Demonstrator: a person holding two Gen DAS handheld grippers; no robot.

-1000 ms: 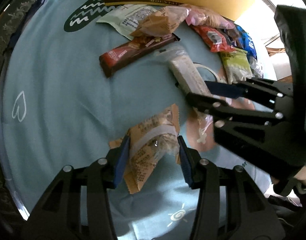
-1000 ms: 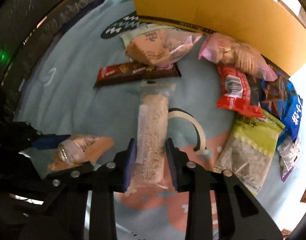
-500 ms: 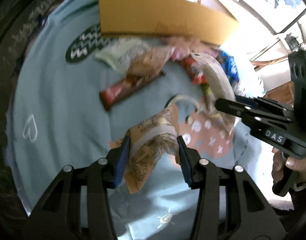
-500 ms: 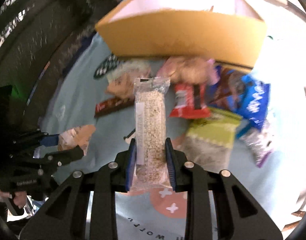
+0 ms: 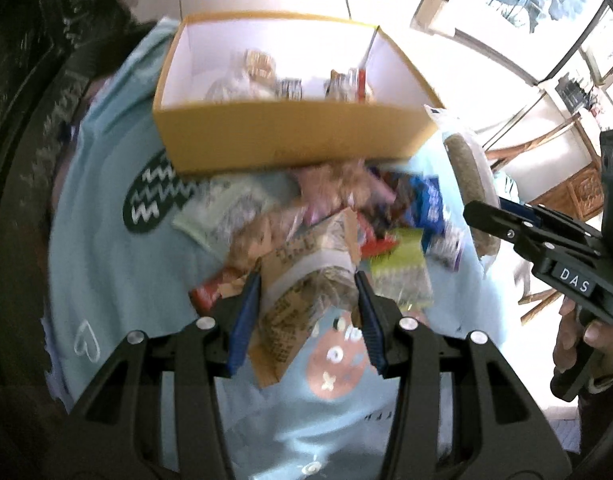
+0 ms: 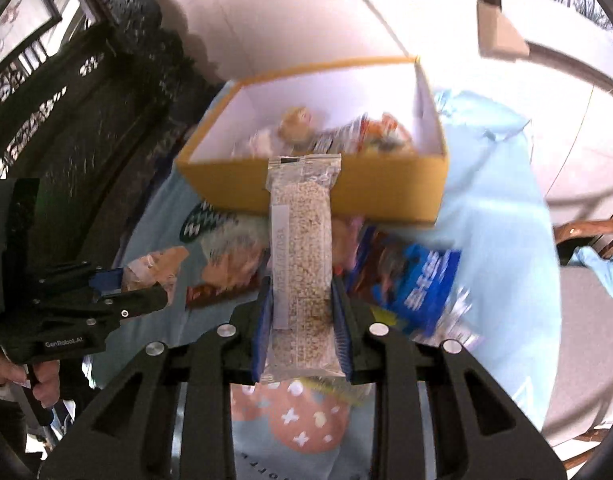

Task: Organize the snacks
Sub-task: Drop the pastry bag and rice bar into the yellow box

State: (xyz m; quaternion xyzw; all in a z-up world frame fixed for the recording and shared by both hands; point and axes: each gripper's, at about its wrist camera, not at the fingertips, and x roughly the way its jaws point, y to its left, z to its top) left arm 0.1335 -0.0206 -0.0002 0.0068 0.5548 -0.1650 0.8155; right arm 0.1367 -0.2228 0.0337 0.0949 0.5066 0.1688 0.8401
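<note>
My left gripper (image 5: 306, 312) is shut on a brown paper-and-clear snack packet (image 5: 302, 284), held above the light blue cloth (image 5: 106, 264). My right gripper (image 6: 302, 332) is shut on a long clear-wrapped grain bar (image 6: 302, 256), held upright in the air. The open yellow box (image 5: 290, 136) with white inside walls lies beyond both, with several snacks in it; it also shows in the right wrist view (image 6: 386, 192). The right gripper with its bar shows at the right of the left wrist view (image 5: 502, 216). The left gripper shows at the left of the right wrist view (image 6: 130, 288).
A pile of loose snacks lies on the cloth in front of the box: a blue packet (image 6: 422, 280), a green packet (image 5: 402, 272), a red-brown bar (image 5: 210, 292), a pale packet (image 5: 222, 208). Dark carved furniture (image 6: 86, 100) stands at the left. A wooden chair (image 5: 578, 184) stands at the right.
Both grippers have lifted their snacks off the cloth and risen. The views now look down into the open box, which before showed only its front wall.
</note>
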